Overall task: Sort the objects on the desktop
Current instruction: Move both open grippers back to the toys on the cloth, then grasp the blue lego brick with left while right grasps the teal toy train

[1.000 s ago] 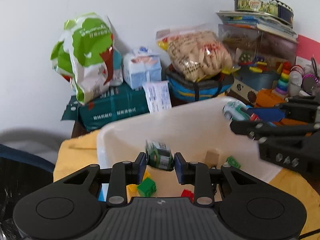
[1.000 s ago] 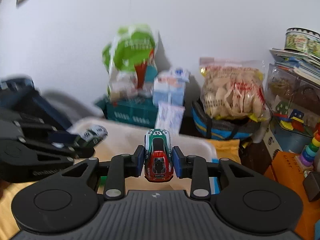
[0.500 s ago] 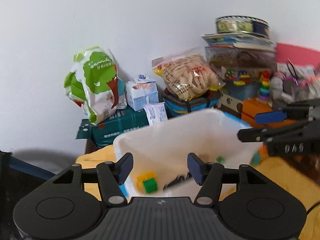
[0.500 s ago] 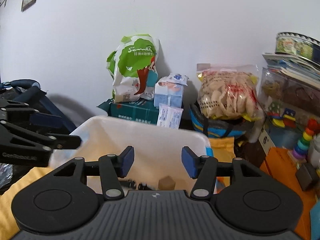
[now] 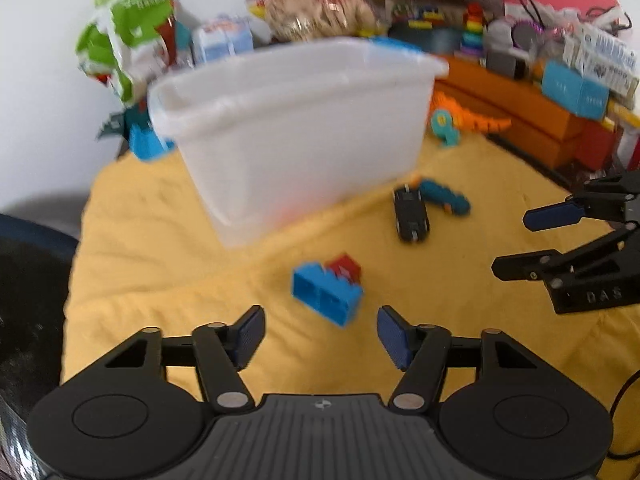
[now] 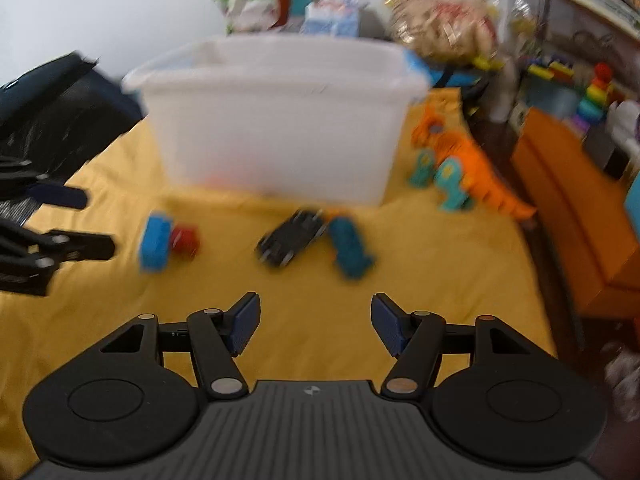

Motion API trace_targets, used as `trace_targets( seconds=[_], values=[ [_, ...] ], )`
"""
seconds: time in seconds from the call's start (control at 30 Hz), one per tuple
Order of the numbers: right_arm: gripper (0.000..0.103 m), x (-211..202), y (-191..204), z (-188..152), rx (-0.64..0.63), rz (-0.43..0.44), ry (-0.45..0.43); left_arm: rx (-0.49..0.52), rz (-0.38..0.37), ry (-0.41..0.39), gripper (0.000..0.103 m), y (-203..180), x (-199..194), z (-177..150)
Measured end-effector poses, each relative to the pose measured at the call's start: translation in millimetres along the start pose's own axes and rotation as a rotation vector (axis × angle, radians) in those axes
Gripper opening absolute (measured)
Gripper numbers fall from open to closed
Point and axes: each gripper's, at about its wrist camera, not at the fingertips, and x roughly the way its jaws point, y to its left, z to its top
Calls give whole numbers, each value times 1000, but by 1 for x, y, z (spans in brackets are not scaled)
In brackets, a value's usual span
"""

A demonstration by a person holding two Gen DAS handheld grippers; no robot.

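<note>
A white plastic bin (image 5: pixel 296 128) (image 6: pixel 276 120) stands on the yellow cloth. In front of it lie a blue brick (image 5: pixel 326 298) (image 6: pixel 155 242) joined to a red brick (image 5: pixel 344 267) (image 6: pixel 185 239), a black toy car (image 5: pixel 411 214) (image 6: pixel 292 236) and a teal toy (image 5: pixel 444 196) (image 6: pixel 350 250). My left gripper (image 5: pixel 320 334) is open and empty, low over the cloth just short of the blue brick. My right gripper (image 6: pixel 316 326) is open and empty, short of the black car; it shows at the right of the left wrist view (image 5: pixel 536 240).
An orange and teal dinosaur toy (image 6: pixel 460 164) (image 5: pixel 460 120) stands right of the bin. Orange boxes (image 6: pixel 580 208), snack bags (image 5: pixel 128 40) and stacked toys crowd the back and right. A dark chair (image 6: pixel 52 112) is at the left. Both views are motion-blurred.
Both grippers opened and let their toy cars go over the bin, then pulled back and dropped low in front of it, facing the loose toys on the cloth.
</note>
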Motion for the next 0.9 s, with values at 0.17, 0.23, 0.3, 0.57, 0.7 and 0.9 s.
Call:
trace_targets(
  seconds=[0.17,0.23,0.3,0.57,0.7,0.9],
  values=[
    [65,1,7,-8,0,10,12,-96,-39,32,61,2,18,0],
    [65,0,6,-9,7,7,14,-130,-62,29,60,1,24,4],
    [65,0,6,-12,12,3,13,-136,-68,19,57,-2,30,8],
    [63,4,2,-9,-35,-51,-40,-176,-72,15,36,23,37,9],
    [59,19,0,4,-96,-95,-83,-191,-143,30,36,29,29,3],
    [56,51,-10,27,-94,-106,-77,-160,-338,2,36,12,0,-3]
  ],
)
